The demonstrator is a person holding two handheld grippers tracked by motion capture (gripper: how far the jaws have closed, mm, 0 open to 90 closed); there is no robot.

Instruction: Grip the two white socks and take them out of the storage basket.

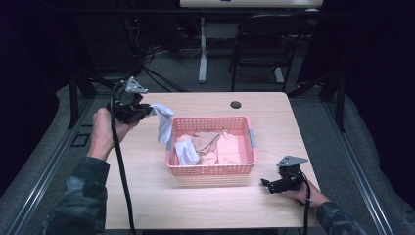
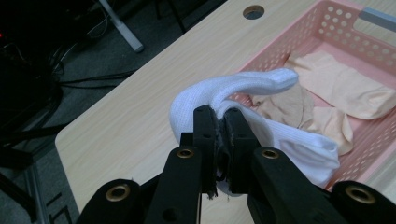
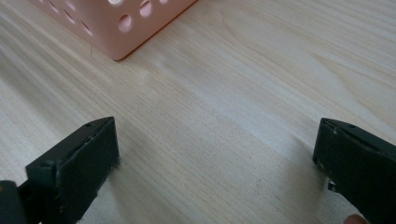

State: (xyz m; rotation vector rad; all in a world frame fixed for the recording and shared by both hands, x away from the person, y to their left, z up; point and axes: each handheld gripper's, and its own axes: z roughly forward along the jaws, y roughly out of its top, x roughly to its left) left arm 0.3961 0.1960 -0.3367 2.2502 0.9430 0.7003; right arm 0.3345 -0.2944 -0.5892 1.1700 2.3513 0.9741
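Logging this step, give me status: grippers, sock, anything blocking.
Left gripper shut on white sock, held beside basket. Right gripper open, empty, on table. Nothing blocking.

- Left gripper is raised above the table's left side, jaws clamped together, forearm angled upward.
- Right gripper rests low, apparently on the tabletop, jaws wide apart.

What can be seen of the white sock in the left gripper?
The white sock is a ribbed knit, soft and limp. The left gripper, jaws shut, pinches it near its middle, so it folds over the jaws with both ends drooping. It hangs above the table beside the pink basket's left end, touching nothing else.
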